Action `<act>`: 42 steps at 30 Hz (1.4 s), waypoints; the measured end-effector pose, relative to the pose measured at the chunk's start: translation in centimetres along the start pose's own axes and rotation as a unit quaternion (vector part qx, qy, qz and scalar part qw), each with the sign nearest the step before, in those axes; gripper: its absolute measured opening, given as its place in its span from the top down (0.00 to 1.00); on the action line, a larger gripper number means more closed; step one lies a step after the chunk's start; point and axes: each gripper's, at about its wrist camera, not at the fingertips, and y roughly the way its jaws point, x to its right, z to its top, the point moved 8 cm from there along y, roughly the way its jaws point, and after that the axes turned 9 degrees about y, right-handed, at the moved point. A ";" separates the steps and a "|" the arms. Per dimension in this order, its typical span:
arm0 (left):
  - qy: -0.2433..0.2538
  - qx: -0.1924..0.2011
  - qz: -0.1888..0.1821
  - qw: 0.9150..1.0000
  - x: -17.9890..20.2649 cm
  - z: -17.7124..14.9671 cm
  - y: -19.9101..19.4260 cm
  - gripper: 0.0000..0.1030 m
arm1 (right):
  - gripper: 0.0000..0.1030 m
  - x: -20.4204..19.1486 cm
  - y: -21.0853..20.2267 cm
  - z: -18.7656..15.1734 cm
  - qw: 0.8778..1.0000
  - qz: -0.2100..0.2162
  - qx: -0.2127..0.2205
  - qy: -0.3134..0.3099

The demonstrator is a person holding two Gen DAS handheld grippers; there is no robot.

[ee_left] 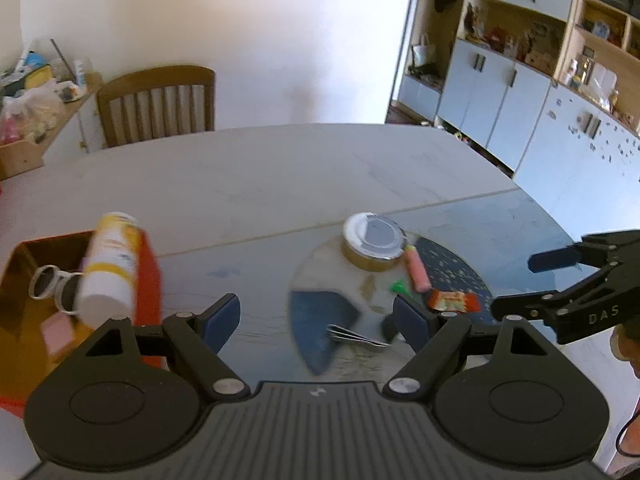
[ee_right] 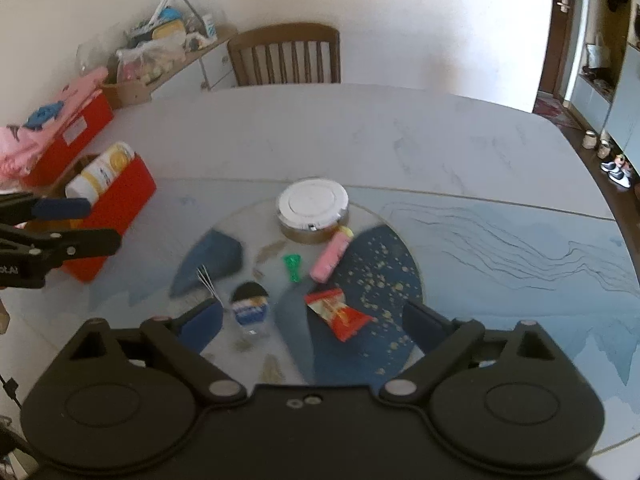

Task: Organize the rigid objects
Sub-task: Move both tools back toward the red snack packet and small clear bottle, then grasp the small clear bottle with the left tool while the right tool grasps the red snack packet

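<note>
Both claws hover over the tabletop [ee_right: 400,128] with their jaws spread wide and nothing between the pads. The left claw [ee_left: 316,316] points at the near-left part of the round glass turntable [ee_right: 412,276], with the red box [ee_right: 120,208] just to its left; that box already holds a white and yellow bottle [ee_left: 110,264], leaning on the box's right wall with its cap up.

The right claw [ee_right: 312,320] sits closer to the loose things left on the turntable. Directly ahead of it lies the red snack packet [ee_right: 338,312], between its 2 fingers in the wrist view but not touched by either. A small clear cup [ee_right: 250,312] with a blue label stands just beside the left finger pad [ee_right: 200,324]. Further ahead, the pink tube [ee_right: 330,258] lies with its long axis running away from the claw and slightly to the right, its yellow end touching or nearly touching the round white-lidded tin [ee_right: 312,210]. The green piece [ee_right: 293,266] lies just left of the tube.

Judging by this layout, the right claw is the nearer one for the tube, and its jaws would need to close across the tube's width, so little wrist roll seems called for.
</note>
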 end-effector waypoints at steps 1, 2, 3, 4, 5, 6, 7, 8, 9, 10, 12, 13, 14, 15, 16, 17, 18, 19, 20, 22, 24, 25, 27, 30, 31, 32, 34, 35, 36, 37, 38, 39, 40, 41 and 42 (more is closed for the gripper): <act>0.003 -0.002 -0.006 1.000 0.7 0.0 0.5 0.19 | 0.09 0.3 0.1 -0.1 1.000 0.002 -0.003 -0.005; 0.007 -0.002 -0.010 1.000 1.3 0.0 0.8 0.19 | 0.09 0.6 0.3 -0.3 1.000 0.003 -0.006 -0.012; 0.011 -0.004 -0.013 1.000 1.8 -0.1 1.2 0.19 | 0.09 0.8 0.4 -0.4 1.000 0.006 -0.008 -0.018; 0.015 -0.007 -0.016 1.000 2.4 -0.2 1.6 0.19 | 0.12 1.1 0.5 -0.4 1.000 0.009 -0.010 -0.023; 0.022 -0.011 -0.017 1.000 3.1 -0.4 2.2 0.19 | 0.15 1.3 0.7 -0.5 0.999 0.010 -0.014 -0.029; 0.028 -0.015 -0.015 0.999 3.7 -0.6 2.6 0.19 | 0.16 1.6 1.0 -0.6 0.999 0.011 -0.017 -0.035; 0.034 -0.021 -0.013 0.999 4.2 -0.8 3.2 0.19 | 0.17 1.8 1.3 -0.6 0.999 0.012 -0.021 -0.041; 0.038 -0.025 -0.014 0.999 4.8 -0.9 3.7 0.19 | 0.18 2.1 1.6 -0.6 0.999 0.011 -0.024 -0.047; 0.040 -0.027 -0.016 0.999 5.2 -1.0 4.1 0.19 | 0.19 2.3 1.9 -0.7 0.998 0.013 -0.026 -0.052; 0.042 -0.030 -0.018 0.999 5.6 -1.2 4.5 0.19 | 0.21 2.5 2.2 -0.7 0.998 0.016 -0.030 -0.056; 0.047 -0.037 -0.023 0.998 6.2 -1.4 5.4 0.19 | 0.25 2.8 2.7 -0.8 0.997 0.022 -0.038 -0.064; 0.050 -0.040 -0.027 0.998 6.5 -1.5 5.7 0.19 | 0.27 3.0 3.0 -0.8 0.996 0.025 -0.042 -0.068; 0.053 -0.043 -0.031 0.997 6.8 -1.7 6.2 0.19 | 0.29 3.2 3.3 -0.7 0.996 0.028 -0.044 -0.072; 0.056 -0.044 -0.033 0.997 7.0 -1.8 6.6 0.19 | 0.29 3.3 3.5 -0.6 0.996 0.031 -0.047 -0.074; 0.061 -0.046 -0.033 0.996 7.3 -1.9 7.0 0.19 | 0.31 3.4 3.8 -0.5 0.995 0.034 -0.050 -0.075; 0.067 -0.049 -0.033 0.996 7.5 -1.9 7.3 0.19 | 0.34 3.5 4.0 -0.4 0.995 0.039 -0.053 -0.074; 0.072 -0.052 -0.035 0.995 7.7 -2.0 7.6 0.19 | 0.35 3.5 4.1 -0.3 0.995 0.044 -0.056 -0.074; 0.079 -0.053 -0.034 0.995 8.0 -2.1 8.0 0.19 | 0.37 3.5 4.3 -0.2 0.994 0.047 -0.059 -0.077; 0.084 -0.054 -0.033 0.994 8.2 -2.1 8.2 0.19 | 0.39 3.4 4.5 -0.1 0.994 0.048 -0.060 -0.080; 0.093 -0.057 -0.029 0.994 8.5 -2.2 8.8 0.19 | 0.44 3.4 4.8 0.0 0.993 0.052 -0.064 -0.082; 0.097 -0.060 -0.023 0.993 8.7 -2.2 9.3 0.19 | 0.47 3.1 5.1 0.1 0.993 0.058 -0.067 -0.082; 0.096 -0.060 -0.024 0.993 8.7 -2.2 9.4 0.19 | 0.47 2.9 5.2 0.2 0.993 0.058 -0.067 -0.083; 0.094 -0.063 -0.024 0.993 8.9 -2.2 9.9 0.19 | 0.48 2.6 5.6 0.4 0.992 0.061 -0.069 -0.085; 0.090 -0.067 -0.028 0.993 9.3 -2.3 10.3 0.19 | 0.53 2.4 6.2 0.3 0.992 0.060 -0.072 -0.089; 0.089 -0.067 -0.029 0.993 9.3 -2.3 10.4 0.19 | 0.54 2.4 6.4 0.2 0.991 0.060 -0.075 -0.089; 0.088 -0.067 -0.031 0.993 9.4 -2.4 10.5 0.19 | 0.57 2.4 6.6 0.1 0.991 0.060 -0.077 -0.087; 0.088 -0.066 -0.030 0.994 9.5 -2.4 10.6 0.19 | 0.59 2.6 6.8 -0.1 0.991 0.059 -0.081 -0.083; 0.087 -0.066 -0.026 0.994 9.4 -2.4 10.6 0.19 | 0.61 2.6 6.9 -0.2 0.992 0.060 -0.081 -0.082; 0.085 -0.066 -0.025 0.994 9.4 -2.4 10.7 0.23 | 0.62 2.7 6.9 -0.2 0.992 0.059 -0.082 -0.081; 0.085 -0.068 -0.025 0.994 9.3 -2.5 10.7 0.27 | 0.63 2.7 7.0 -0.3 0.992 0.060 -0.082 -0.081; 0.085 -0.070 -0.026 0.994 9.4 -2.5 10.9 0.28 | 0.64 2.7 7.0 -0.3 0.992 0.058 -0.082 -0.081; 0.085 -0.072 -0.027 0.993 9.4 -2.6 11.0 0.29 | 0.65 2.7 7.0 -0.3 0.992 0.058 -0.080 -0.082; 0.085 -0.073 -0.027 0.993 9.3 -2.6 11.0 0.31 | 0.66 2.7 7.0 -0.3 0.992 0.058 -0.079 -0.082; 0.085 -0.075 -0.027 0.993 9.3 -2.7 11.1 0.34 | 0.67 2.7 7.1 -0.3 0.992 0.058 -0.079 -0.082; 0.083 -0.077 -0.028 0.993 9.3 -2.7 11.2 0.40 | 0.68 2.7 7.0 -0.3 0.992 0.057 -0.078 -0.082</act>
